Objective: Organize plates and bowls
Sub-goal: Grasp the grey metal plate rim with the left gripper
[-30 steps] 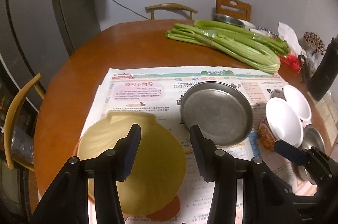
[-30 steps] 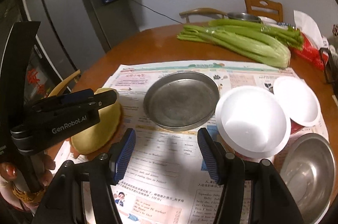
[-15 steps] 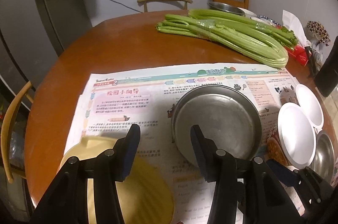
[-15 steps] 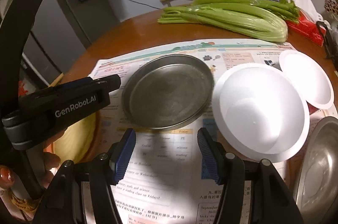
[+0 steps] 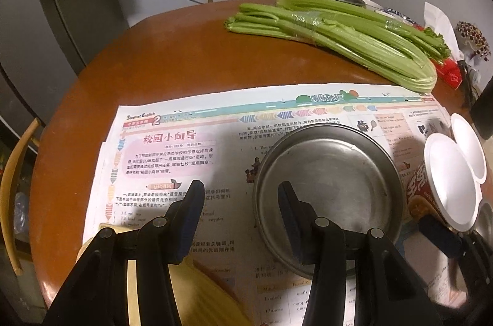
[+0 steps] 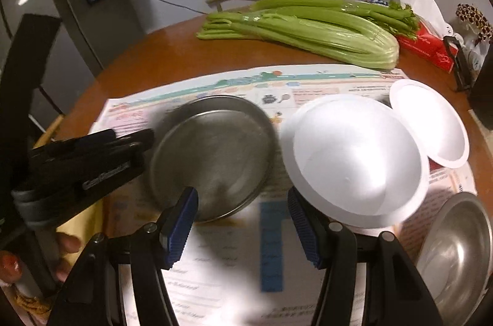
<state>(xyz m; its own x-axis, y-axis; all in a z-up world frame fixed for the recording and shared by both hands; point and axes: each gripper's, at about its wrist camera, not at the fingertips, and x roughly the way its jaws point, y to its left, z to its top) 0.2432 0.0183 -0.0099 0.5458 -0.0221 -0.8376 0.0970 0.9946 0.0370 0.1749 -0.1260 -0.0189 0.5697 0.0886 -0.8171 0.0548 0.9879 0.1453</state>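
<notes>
Worktop [image 6: 172, 49], newspaper-covered [image 6: 215, 279]: steel plate [image 6: 212, 153] centre-left; large white bowl [image 6: 354, 159] beside it, small white bowl [image 6: 431, 126] behind; steel bowl [image 6: 459, 249] at right; celery [image 6: 308, 27] beyond. Right hand-held gripper [image 6: 243, 224] stood open, empty, above the newspaper.

A round steel plate [image 5: 329, 184] with a low rim lies upright on the newspaper. To its right stands a white bowl [image 6: 354, 159] with a red printed outside, tilted slightly, and just behind that a smaller white bowl [image 6: 431, 122]. A steel bowl [image 6: 459, 249] sits nearest on the right. A yellow plate [image 5: 197, 295] lies left of the steel plate.
</notes>
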